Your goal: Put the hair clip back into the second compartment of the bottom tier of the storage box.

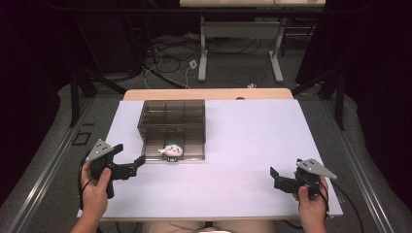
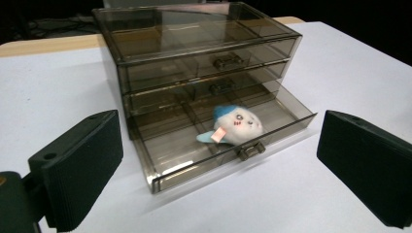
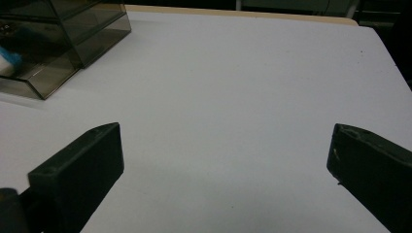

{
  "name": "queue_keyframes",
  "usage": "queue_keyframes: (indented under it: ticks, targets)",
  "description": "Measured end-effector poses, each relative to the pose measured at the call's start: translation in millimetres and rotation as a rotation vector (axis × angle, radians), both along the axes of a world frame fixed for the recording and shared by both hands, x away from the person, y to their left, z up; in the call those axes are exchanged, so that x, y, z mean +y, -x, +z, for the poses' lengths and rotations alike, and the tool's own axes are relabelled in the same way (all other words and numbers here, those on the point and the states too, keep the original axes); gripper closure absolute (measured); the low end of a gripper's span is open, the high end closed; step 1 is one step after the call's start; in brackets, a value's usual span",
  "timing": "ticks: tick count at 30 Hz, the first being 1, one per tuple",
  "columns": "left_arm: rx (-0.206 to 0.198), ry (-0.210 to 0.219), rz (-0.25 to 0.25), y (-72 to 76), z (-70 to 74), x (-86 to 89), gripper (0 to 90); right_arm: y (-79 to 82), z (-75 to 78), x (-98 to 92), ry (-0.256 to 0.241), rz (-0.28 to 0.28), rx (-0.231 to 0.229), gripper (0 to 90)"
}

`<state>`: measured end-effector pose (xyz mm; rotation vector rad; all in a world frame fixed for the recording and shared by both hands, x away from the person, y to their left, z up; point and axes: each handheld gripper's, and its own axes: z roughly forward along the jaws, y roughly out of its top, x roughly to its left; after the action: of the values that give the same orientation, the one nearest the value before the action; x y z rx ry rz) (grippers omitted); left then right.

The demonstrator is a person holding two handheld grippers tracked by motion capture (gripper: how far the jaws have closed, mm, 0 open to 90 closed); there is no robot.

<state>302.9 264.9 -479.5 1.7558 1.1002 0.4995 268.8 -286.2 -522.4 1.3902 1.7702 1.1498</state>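
I find no readable text, brand or number here; the small pink tag (image 2: pixel 219 135) on the plush toy (image 2: pixel 235 125) is too blurred to read.

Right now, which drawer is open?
The bottom drawer. It is pulled out toward the left gripper, with a small plush toy inside. The top drawer and middle drawer above it are pushed in.

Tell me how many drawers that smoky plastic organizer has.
3. The top drawer and the middle drawer are pushed in; the bottom drawer is pulled out, with a small plush toy inside.
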Motion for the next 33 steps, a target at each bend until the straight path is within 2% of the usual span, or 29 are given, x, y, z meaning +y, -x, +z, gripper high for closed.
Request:
queue_keyframes:
  ticks: [5,21,29,30,33]
  targets:
    - [-0.006,0.019,0.028,2.6,-6.7,7.9,3.1,-0.5,-0.7,0.7,-0.005,-0.002,-0.008,0.0]
    - [0.005,0.024,0.106,1.0,-32.0,29.5,3.1,-1.1,-1.4,0.0,-0.003,0.001,-0.003,0.0]
    - [0.009,-0.031,0.131,-0.5,-41.3,37.5,3.1,-1.1,-1.6,-0.3,-0.001,-0.001,0.011,0.0]
    - [0.012,-0.032,0.132,-0.8,-42.3,38.0,3.1,-1.8,-2.4,0.3,-0.006,-0.009,-0.002,0.0]
    - [0.018,-0.031,0.138,-1.5,-44.7,39.7,3.1,-1.9,-2.5,-0.3,-0.009,-0.005,0.001,0.0]
